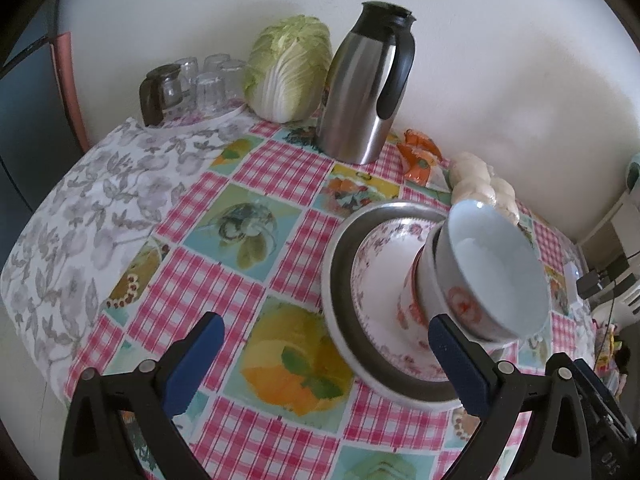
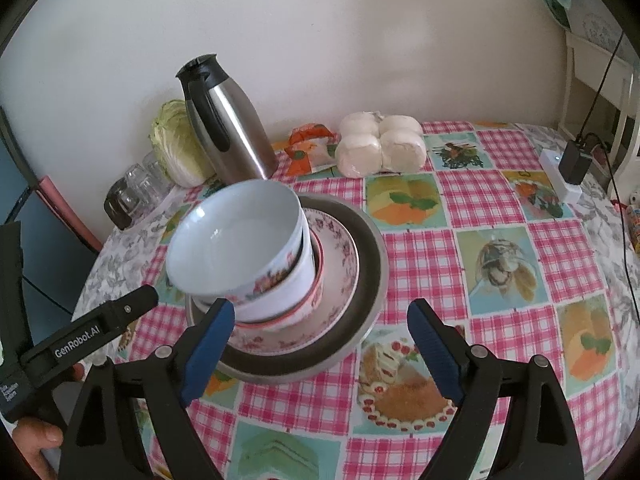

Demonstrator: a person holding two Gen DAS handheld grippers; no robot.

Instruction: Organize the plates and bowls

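Both spread wide, holding nothing — left gripper (image 1: 324,364), right gripper (image 2: 322,350); back off gently — bowls (image 2: 240,248) stacked, leaning.

I get soft, even daylight — no hard shadows; bowls (image 1: 492,276) slightly blurred, fisheye edges bent and dark.

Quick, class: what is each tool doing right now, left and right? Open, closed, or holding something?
Left tool: open, holding nothing; the stacked bowls sit beside its right finger.
Right tool: open, holding nothing.
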